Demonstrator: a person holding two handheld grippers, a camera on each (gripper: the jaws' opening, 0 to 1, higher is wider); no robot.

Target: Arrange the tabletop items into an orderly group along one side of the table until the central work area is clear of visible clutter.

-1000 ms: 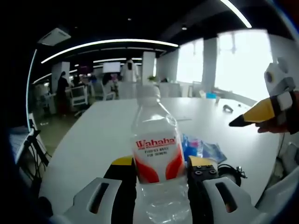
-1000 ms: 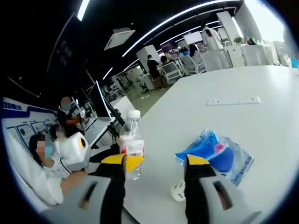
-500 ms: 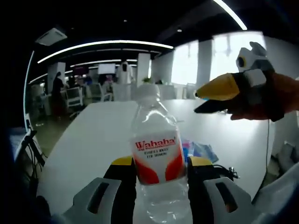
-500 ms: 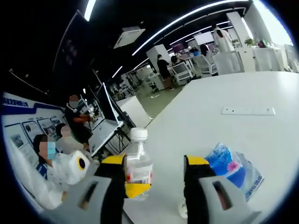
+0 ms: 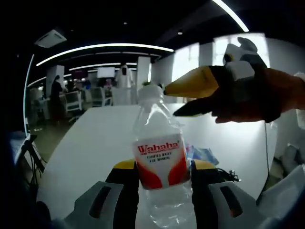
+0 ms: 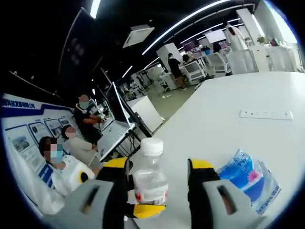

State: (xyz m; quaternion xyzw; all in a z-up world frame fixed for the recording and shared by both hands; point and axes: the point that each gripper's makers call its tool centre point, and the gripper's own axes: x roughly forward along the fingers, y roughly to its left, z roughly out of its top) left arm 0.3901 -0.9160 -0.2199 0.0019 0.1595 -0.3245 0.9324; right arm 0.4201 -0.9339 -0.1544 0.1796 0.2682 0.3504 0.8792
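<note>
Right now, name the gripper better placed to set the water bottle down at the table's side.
Left. The left gripper already clamps the water bottle over the table; the right gripper merely straddles it, open.

The right hand-held gripper (image 5: 178,98) has moved over the water bottle (image 5: 159,167).

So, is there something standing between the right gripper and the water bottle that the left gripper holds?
Nothing visible does. In the right gripper view the water bottle stands between the right gripper's open jaws, with only air around its cap. The left gripper is shut on its label, lower down. The blue packet lies aside on the white table.
</note>
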